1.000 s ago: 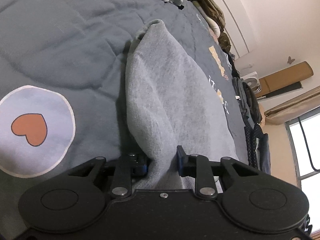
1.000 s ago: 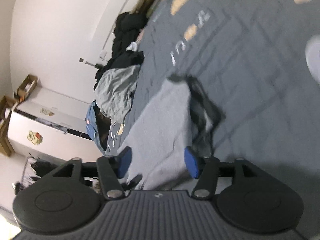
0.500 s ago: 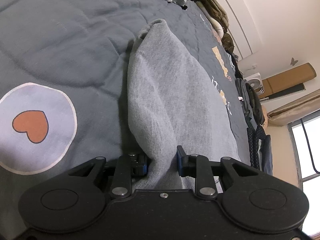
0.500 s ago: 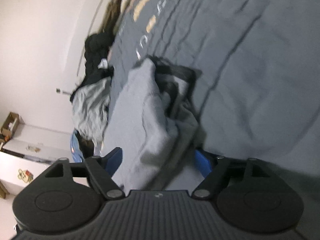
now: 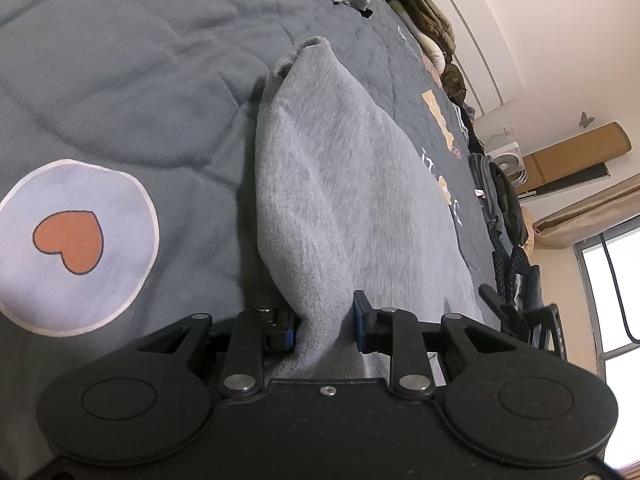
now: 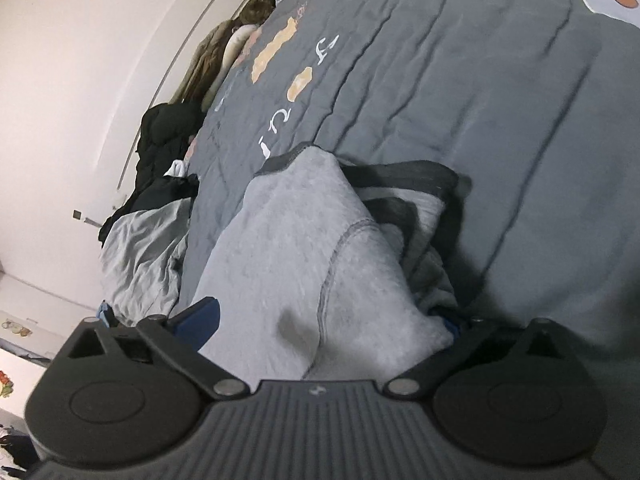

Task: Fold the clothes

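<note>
On the bed's dark quilt [image 5: 120, 60], whose pale lettering [image 6: 276, 136] is unreadable, the grey garment [image 5: 340, 200] lies pinched by the left claw [image 5: 325, 326], while the right claw [image 6: 328, 322] has just opened wide around it.

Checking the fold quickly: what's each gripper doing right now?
Left gripper: shut on the grey garment.
Right gripper: open, jaws have just been opening, garment between them, not pinched.

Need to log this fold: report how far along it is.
Done: the light grey fleece garment lies doubled lengthwise on the dark grey quilt. In hand: left gripper pinches its near end; right gripper has just been opening around it. Left: crosswise folds, then the crumpled grey shirt.
</note>
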